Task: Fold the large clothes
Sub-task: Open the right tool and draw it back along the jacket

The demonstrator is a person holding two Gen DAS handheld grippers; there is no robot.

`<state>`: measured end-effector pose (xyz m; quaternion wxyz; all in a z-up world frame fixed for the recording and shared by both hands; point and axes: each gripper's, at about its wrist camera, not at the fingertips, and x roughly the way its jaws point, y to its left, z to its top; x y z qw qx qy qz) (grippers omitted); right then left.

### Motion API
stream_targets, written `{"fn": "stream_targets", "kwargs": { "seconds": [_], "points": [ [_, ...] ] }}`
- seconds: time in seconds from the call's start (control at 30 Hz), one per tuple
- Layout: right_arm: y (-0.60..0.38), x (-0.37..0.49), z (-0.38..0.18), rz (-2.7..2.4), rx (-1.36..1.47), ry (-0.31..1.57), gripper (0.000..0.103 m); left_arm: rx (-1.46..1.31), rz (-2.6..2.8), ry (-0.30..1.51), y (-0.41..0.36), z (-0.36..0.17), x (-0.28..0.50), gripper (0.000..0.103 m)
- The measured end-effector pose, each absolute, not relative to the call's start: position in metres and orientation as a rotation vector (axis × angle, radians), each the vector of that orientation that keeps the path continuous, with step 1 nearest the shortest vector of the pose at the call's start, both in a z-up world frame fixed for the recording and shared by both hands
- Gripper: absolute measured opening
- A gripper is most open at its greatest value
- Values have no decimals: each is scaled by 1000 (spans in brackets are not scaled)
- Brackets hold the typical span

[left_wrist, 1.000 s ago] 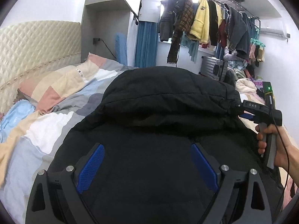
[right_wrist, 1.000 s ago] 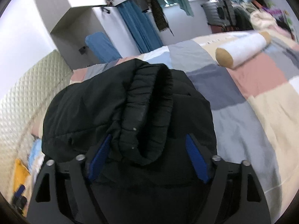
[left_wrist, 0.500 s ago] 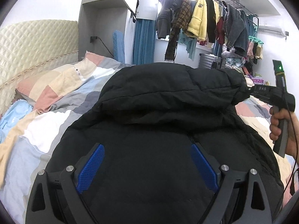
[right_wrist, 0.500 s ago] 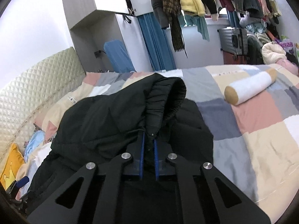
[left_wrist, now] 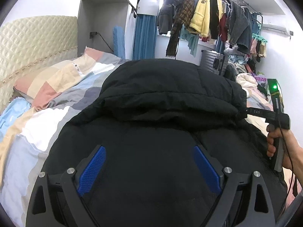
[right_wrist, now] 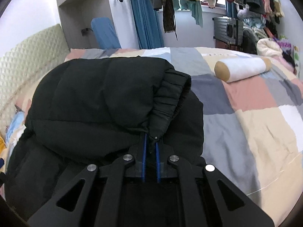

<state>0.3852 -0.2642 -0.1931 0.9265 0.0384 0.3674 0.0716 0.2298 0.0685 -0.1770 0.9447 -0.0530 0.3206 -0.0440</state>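
A big black padded jacket (left_wrist: pixel 161 132) lies on the patchwork bed; it also fills the right wrist view (right_wrist: pixel 94 104). One sleeve lies folded across its body, its ribbed cuff (right_wrist: pixel 170 98) at the right. My right gripper (right_wrist: pixel 150 141) is shut on the cuff's edge and holds it just above the jacket; in the left wrist view it (left_wrist: pixel 244 111) grips the sleeve end at the right. My left gripper (left_wrist: pixel 149 162) is open over the jacket's body, its blue pads (left_wrist: pixel 92 170) wide apart and holding nothing.
The patchwork quilt (right_wrist: pixel 255 123) spreads to the right with a white bolster (right_wrist: pixel 242 69) on it. Pillows (left_wrist: pixel 53 81) lie by the quilted headboard (left_wrist: pixel 34 43). A rack of hanging clothes (left_wrist: pixel 208 22) and a suitcase (right_wrist: pixel 227 30) stand beyond the bed.
My right gripper closed on the sleeve cuff and lifted it slightly, drawing the sleeve across the jacket. My left gripper stayed open over the jacket's body.
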Motion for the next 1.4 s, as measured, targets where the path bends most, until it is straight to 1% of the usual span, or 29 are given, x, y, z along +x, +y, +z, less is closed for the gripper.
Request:
{"fn": "stream_targets", "kwargs": {
  "seconds": [0.07,0.13,0.2,0.37,0.7,0.83,1.03,1.4],
  "points": [
    [-261,380,-188,136,64,750,10,-107,-87,650,68,-176,228,94],
    [-260,371,-184,129,63,754,15,-102,-80,646,67,-174,226,94],
    [-260,359,-179,142,66,756,16,-99,-72,641,66,-172,224,94],
    [-262,335,-170,182,95,783,17,-100,-44,629,67,-168,218,94],
    [-267,253,-143,261,166,794,17,-117,-45,632,73,-164,208,94],
    [-267,225,-141,260,128,860,17,-123,-67,636,74,-162,203,94],
    [-280,195,-135,303,169,941,17,-119,-90,670,72,-164,196,94],
    [-295,174,-156,345,150,1198,17,-115,-115,731,62,-172,198,94]
  ]
}}
